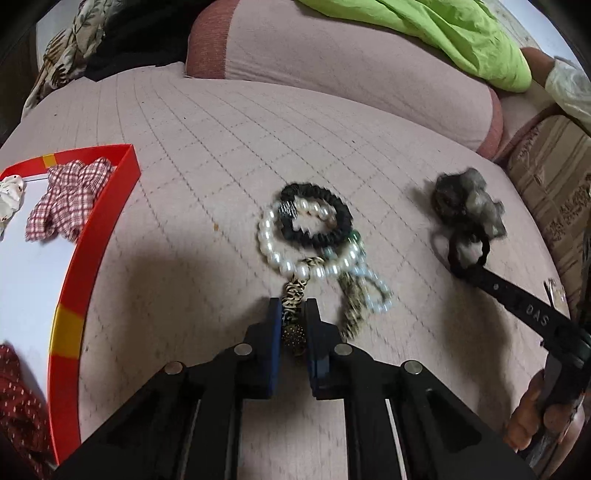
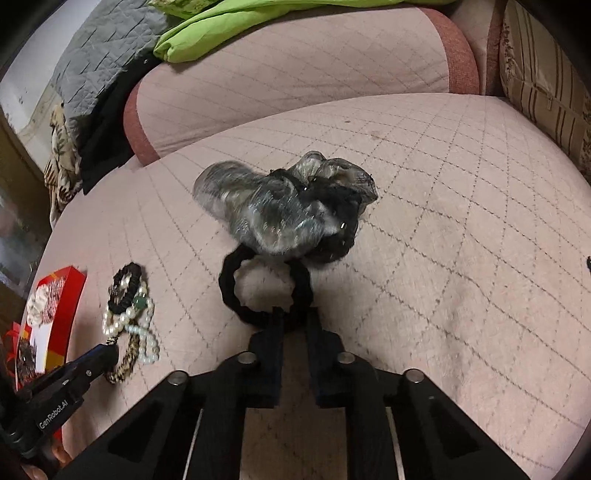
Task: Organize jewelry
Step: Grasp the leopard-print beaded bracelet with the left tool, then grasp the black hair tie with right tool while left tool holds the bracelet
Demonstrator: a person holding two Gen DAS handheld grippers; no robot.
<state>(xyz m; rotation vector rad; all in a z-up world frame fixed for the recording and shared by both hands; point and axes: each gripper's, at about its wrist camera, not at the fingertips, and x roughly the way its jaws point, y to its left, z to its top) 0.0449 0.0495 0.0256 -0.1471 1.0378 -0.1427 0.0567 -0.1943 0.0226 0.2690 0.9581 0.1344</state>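
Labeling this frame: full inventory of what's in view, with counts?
leopard-print band: 1, tan-black, in left jaws
pearl bracelet: 1, white, mid-cushion pile
black scrunchie: 1, atop pearls
clear bead strand: 1, pile's near edge
grey flower hair tie: 1, grey-black, loop in right jaws
red tray: 1, red-yellow, left, holds fabric pieces
green cloth: 1, on backrest
left gripper: shut
right gripper: shut

Lime-green cloth [image 1: 461, 33] atop pink quilted bolster [image 1: 351, 74]; striped cushion [image 2: 543, 88] beside.
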